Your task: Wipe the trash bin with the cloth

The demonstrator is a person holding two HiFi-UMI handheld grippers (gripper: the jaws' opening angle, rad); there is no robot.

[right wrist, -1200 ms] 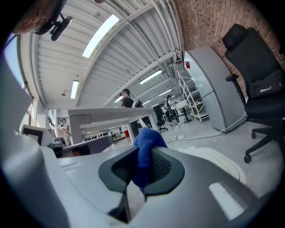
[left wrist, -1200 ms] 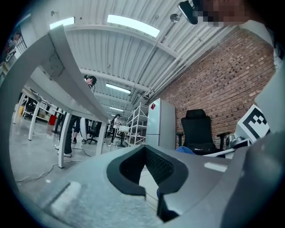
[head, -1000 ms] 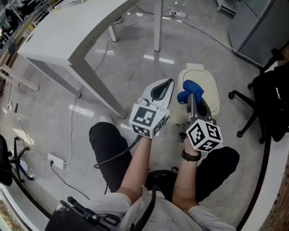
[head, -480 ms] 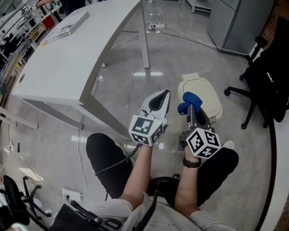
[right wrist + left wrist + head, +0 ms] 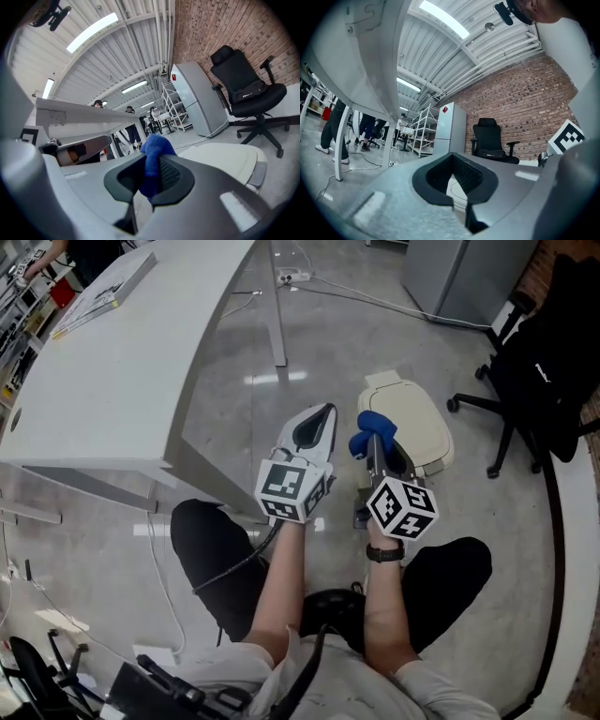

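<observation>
fingers (image 5: 174, 177) of right gripper (image 5: 151, 183) pinch cloth (image 5: 154, 150), seemingly above trash bin (image 5: 220, 157).

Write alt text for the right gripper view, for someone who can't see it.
The right gripper has its grey jaws shut on a crumpled blue cloth, with a cream oval-lidded plastic trash bin just beyond it. Behind stand a black office chair and a red brick wall.

Open-plan office or lab, white desk (image 5: 103, 371), black swivel chair (image 5: 243, 89), brick wall (image 5: 520, 108), metal shelving (image 5: 423, 136), polished concrete floor (image 5: 319, 343).
</observation>
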